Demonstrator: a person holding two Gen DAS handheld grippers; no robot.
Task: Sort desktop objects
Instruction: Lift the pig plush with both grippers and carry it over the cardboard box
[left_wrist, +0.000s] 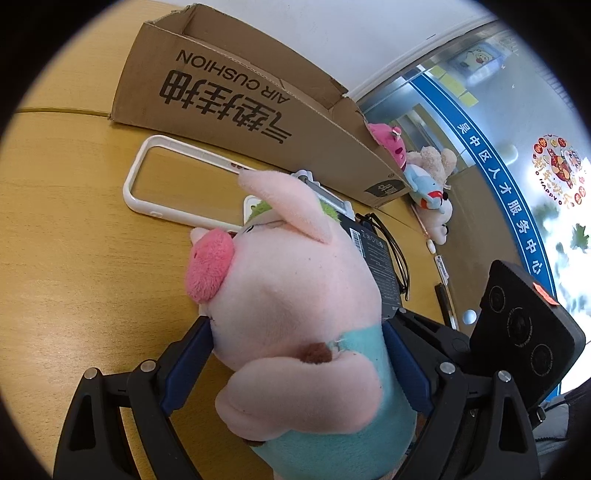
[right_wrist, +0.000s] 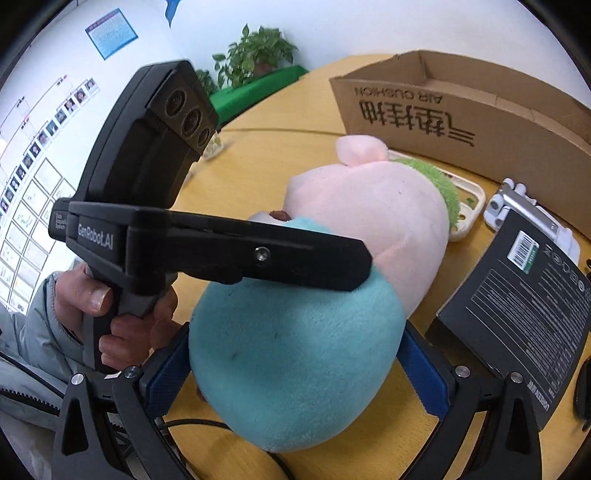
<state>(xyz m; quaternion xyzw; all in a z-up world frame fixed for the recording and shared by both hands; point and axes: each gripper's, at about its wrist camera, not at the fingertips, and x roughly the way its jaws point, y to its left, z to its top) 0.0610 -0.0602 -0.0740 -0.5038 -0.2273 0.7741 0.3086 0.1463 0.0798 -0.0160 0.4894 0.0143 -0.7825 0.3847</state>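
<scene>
A pink plush pig (left_wrist: 288, 295) in a teal shirt lies on the yellow wooden table (left_wrist: 66, 258). My left gripper (left_wrist: 295, 343) is shut on it, with both blue pads pressed into its sides at the shoulders. In the right wrist view the pig's teal body (right_wrist: 295, 362) fills the gap of my right gripper (right_wrist: 295, 347), whose pads squeeze it from both sides. One of the left gripper's fingers (right_wrist: 258, 254) crosses the pig's chest there, and a hand (right_wrist: 96, 306) holds that gripper's handle. The right gripper's camera housing (left_wrist: 524, 332) shows at the lower right of the left wrist view.
An open cardboard box (left_wrist: 236, 92) stands behind the pig. A white phone bumper (left_wrist: 140, 177), a black retail packet (right_wrist: 517, 306), glasses (left_wrist: 395, 251) and a white folding stand (right_wrist: 517, 210) lie close by. More plush toys (left_wrist: 428, 177) sit at the box's end.
</scene>
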